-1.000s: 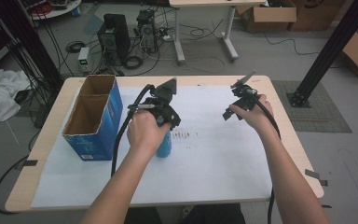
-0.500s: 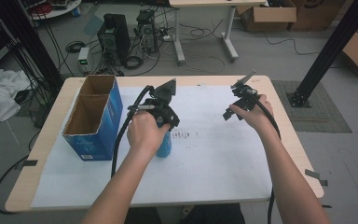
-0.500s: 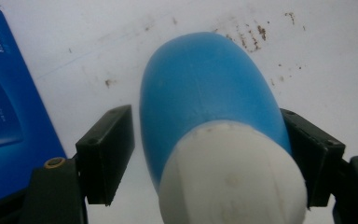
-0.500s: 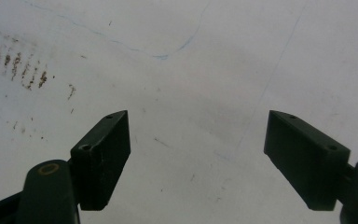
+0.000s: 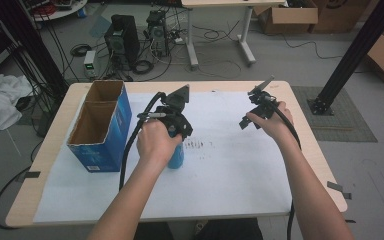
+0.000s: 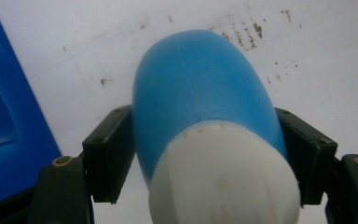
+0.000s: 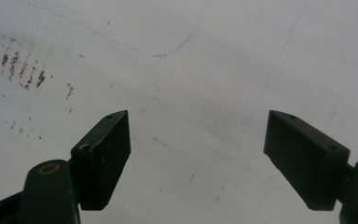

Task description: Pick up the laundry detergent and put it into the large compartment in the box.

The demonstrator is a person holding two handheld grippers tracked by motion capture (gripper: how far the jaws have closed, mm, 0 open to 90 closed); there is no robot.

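A blue bottle (image 5: 176, 158) with a white cap (image 6: 223, 177) stands on the white paper near the middle of the table. My left gripper (image 5: 176, 146) points down over it. In the left gripper view the bottle (image 6: 200, 88) sits between the jaws of the left gripper (image 6: 203, 140). The jaws have just been closing, and both pads (image 6: 114, 149) now lie against the bottle's sides. My right gripper (image 5: 251, 106) hovers at the right of the paper. In the right gripper view, the right gripper (image 7: 198, 154) is open with bare paper between its jaws.
An open blue cardboard box (image 5: 100, 131) stands at the left, close beside the bottle, and its blue wall (image 6: 4, 116) is in the left gripper view. White paper (image 5: 230, 170) with dark smudges (image 5: 195, 145) covers the wooden table (image 5: 310, 145).
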